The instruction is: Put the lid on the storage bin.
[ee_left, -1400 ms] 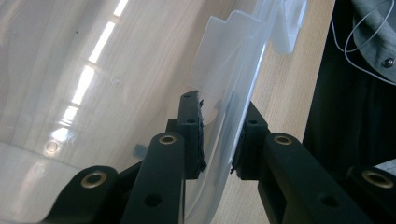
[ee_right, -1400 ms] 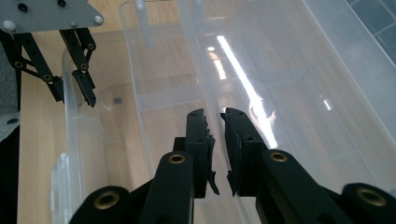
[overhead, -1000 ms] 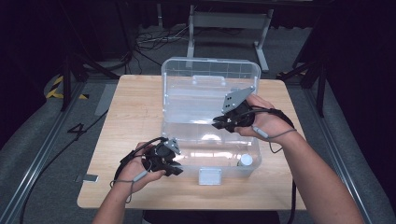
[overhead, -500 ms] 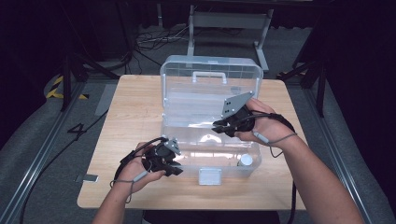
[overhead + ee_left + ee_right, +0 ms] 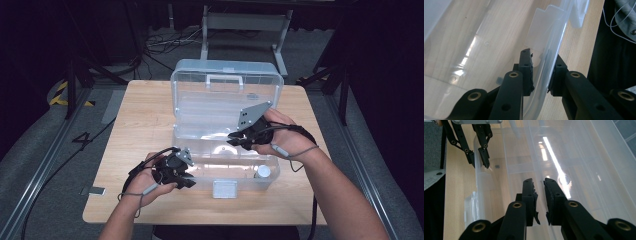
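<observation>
box: clear plastic box sits lid-up on the wooden bench
left gripper: jaws clamped on the box's front wall
right gripper: jaws slightly parted, grasping nothing, inside the box

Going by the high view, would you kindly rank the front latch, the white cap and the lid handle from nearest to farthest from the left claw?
From the left claw:
1. Front latch, on the box's front wall.
2. White cap, front right corner inside.
3. Lid handle, far side on the raised lid.
</observation>
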A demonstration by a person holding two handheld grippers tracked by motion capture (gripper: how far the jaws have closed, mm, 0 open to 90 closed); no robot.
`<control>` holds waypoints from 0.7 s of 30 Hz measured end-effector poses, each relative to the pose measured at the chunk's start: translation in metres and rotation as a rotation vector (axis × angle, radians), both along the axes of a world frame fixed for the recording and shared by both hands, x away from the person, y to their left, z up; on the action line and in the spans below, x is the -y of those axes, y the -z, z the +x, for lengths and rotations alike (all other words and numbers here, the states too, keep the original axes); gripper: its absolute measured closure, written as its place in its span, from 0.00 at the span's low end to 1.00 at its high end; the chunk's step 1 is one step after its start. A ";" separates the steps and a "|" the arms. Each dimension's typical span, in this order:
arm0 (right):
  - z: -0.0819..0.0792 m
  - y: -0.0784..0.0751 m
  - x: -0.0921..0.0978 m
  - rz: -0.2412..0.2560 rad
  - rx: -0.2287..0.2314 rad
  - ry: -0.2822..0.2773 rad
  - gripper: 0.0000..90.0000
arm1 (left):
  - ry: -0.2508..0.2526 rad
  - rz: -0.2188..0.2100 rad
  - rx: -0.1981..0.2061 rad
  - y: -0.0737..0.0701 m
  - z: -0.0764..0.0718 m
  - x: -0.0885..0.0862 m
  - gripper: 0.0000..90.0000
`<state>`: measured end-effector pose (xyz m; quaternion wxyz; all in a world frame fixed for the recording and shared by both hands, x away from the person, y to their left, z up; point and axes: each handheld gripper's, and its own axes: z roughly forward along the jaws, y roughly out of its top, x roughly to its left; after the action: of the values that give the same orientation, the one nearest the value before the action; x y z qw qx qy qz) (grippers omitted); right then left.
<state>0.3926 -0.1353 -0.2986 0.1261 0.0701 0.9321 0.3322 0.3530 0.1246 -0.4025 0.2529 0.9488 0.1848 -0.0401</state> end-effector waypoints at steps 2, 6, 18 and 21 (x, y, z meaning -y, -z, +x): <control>-0.001 0.000 0.000 -0.001 0.001 0.001 0.88 | 0.002 0.001 0.003 0.000 0.000 0.000 0.85; -0.002 0.001 0.000 -0.001 0.001 -0.003 0.88 | 0.003 0.002 0.006 0.000 0.000 0.000 0.85; -0.008 0.003 0.000 -0.006 -0.001 -0.012 0.86 | 0.006 0.003 0.020 0.000 -0.001 0.000 0.85; -0.010 0.004 0.000 -0.012 0.008 -0.014 0.86 | 0.009 0.009 0.026 0.000 -0.001 0.000 0.85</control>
<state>0.3828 -0.1351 -0.3028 0.1280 0.0616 0.9340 0.3277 0.3516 0.1242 -0.4028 0.2508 0.9512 0.1774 -0.0283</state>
